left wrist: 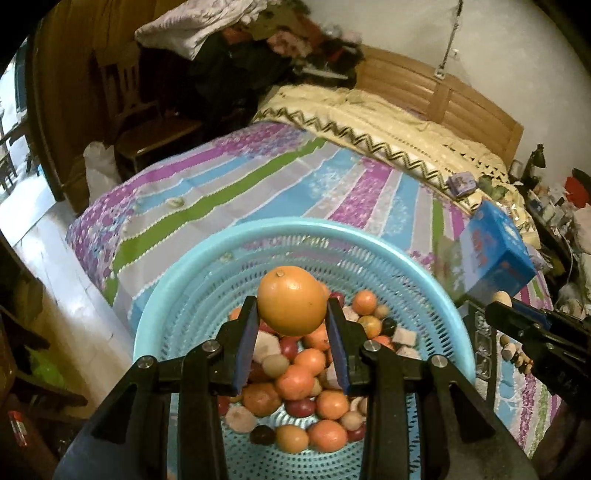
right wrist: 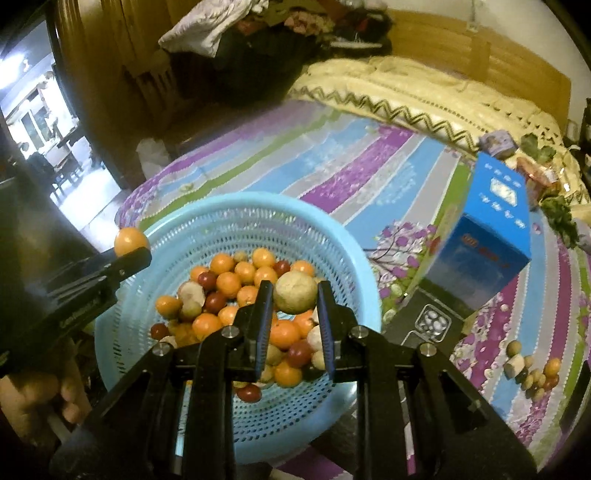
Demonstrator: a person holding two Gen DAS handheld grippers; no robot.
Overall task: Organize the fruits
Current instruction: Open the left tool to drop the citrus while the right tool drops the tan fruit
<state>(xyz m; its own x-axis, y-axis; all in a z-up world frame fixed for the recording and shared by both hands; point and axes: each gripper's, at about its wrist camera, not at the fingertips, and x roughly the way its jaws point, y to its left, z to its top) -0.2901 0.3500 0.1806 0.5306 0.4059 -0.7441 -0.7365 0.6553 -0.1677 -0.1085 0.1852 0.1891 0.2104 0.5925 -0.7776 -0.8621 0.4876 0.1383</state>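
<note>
Bed fills both views, covered by a striped floral sheet in purple, blue, green and grey; a cream blanket with a black zigzag border lies along its far side by the wooden headboard; heaped clothes sit beyond the bed's far corner.

Blue perforated plastic basket rests on the near part of the bed; inside lies a pile of small fruits: oranges, dark red ones, pale brownish ones, all mixed.

Blue carton stands tilted on the sheet to the right of the basket; just in front of it lies a flat dark package; nearer the right edge, a small cluster of loose fruits lies on the sheet, apart from the basket.

Left hand-held gripper: jaws partly closed, pressing both sides of an orange; the orange is held clear above the basket's pile; in the right wrist view the same orange shows at the basket's left rim.

Right hand-held gripper: jaws drawn narrow, clamped on a pale greenish-brown round fruit; it hangs over the right part of the pile; in the left wrist view it shows to the right of the basket.

A hand grips the left tool's handle at the lower left.
</note>
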